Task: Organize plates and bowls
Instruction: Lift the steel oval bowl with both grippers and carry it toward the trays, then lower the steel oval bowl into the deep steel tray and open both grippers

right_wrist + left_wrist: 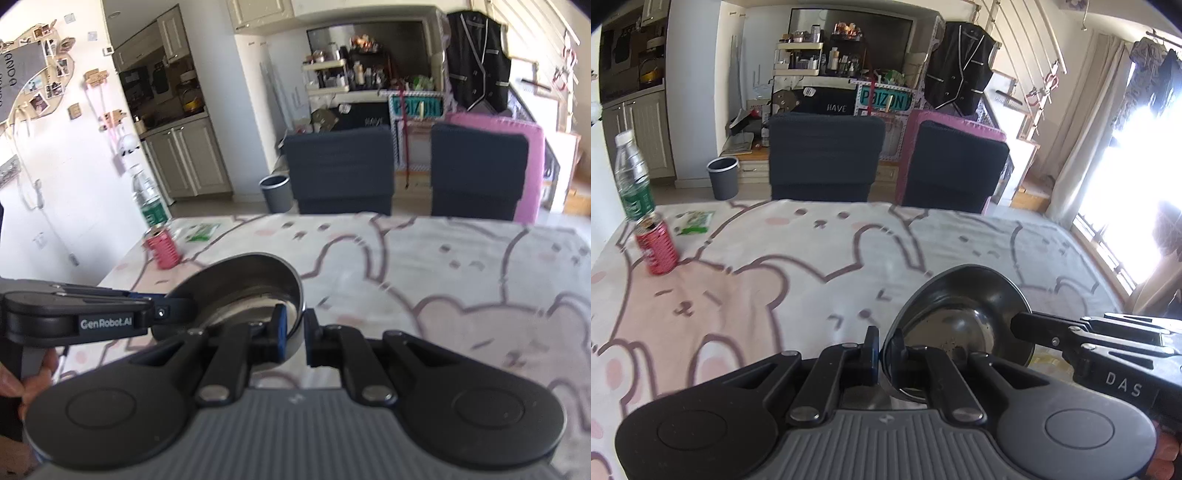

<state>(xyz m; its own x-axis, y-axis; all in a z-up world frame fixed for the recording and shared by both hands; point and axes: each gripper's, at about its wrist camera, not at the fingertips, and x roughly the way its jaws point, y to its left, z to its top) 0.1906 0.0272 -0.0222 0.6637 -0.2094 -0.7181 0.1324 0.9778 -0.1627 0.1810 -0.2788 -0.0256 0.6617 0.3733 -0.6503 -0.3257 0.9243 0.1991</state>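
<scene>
Both grippers are clamped on the rim of the same stainless steel bowl (964, 321), which hangs tilted above the bear-print cloth of the surface (798, 266) rather than resting on it. The left gripper (884, 354) has its two fingers closed together over the near rim, one pad inside the wall and one outside. The right gripper (293, 332) does the same on the opposite side of the bowl, so the two face each other across it; in the left wrist view the right one reaches in from the right edge, and in the right wrist view the left one comes in from the left.

The relation that matters for the next move is that the bowl sits directly between the two grippers, at the fingertips of each, with neither nearer than the other. To my eye one side must let go before the bowl can be set down or carried on, and the open mouth leans toward the left gripper.

Whether a second bowl or plate lies nested inside is hard to tell from the reflections. A red can (657, 245), a water bottle (631, 177) and a green packet (696, 221) stand well apart at the far left corner
</scene>
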